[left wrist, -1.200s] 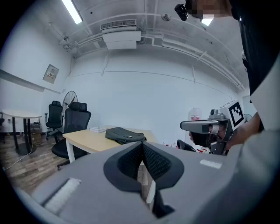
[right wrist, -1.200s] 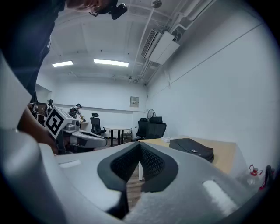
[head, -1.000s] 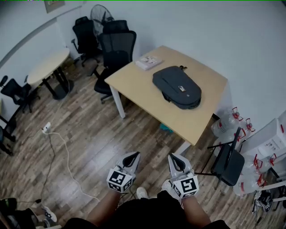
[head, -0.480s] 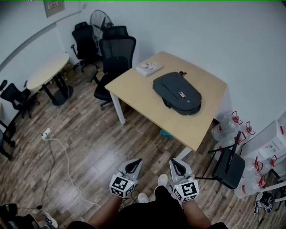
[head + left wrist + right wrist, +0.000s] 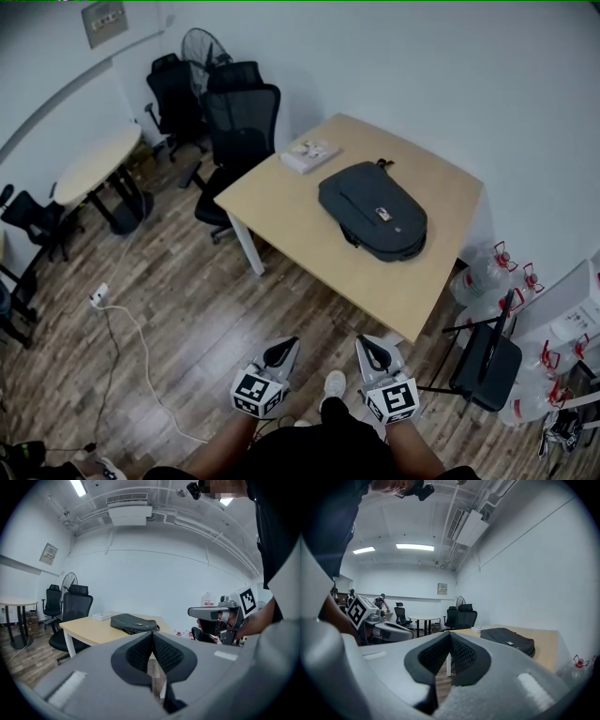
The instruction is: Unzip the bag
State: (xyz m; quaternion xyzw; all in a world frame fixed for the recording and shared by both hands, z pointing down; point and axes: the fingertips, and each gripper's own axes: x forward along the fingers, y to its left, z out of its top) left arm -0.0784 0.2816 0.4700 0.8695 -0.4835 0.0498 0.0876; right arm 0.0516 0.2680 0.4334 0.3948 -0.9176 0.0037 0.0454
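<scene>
The dark bag (image 5: 373,208) lies flat on the wooden table (image 5: 281,202), with a white box (image 5: 309,154) near it. Black office chairs (image 5: 239,122) crowd the far corner. The left gripper (image 5: 281,349) and right gripper (image 5: 372,349) hang well apart from the table, each with its jaws pressed together, empty.

You stand on a wood-plank floor (image 5: 187,309) between white walls (image 5: 422,75). Ahead, a pale wooden desk (image 5: 281,202) sits near the wall, with black office chairs (image 5: 239,122) by its left corner and a fan (image 5: 199,45) behind them. A round table (image 5: 89,164) stands to your left. A white cable (image 5: 141,356) trails over the floor. Water bottles (image 5: 483,272) cluster right of the desk. Strip lights (image 5: 415,547) glow overhead.
</scene>
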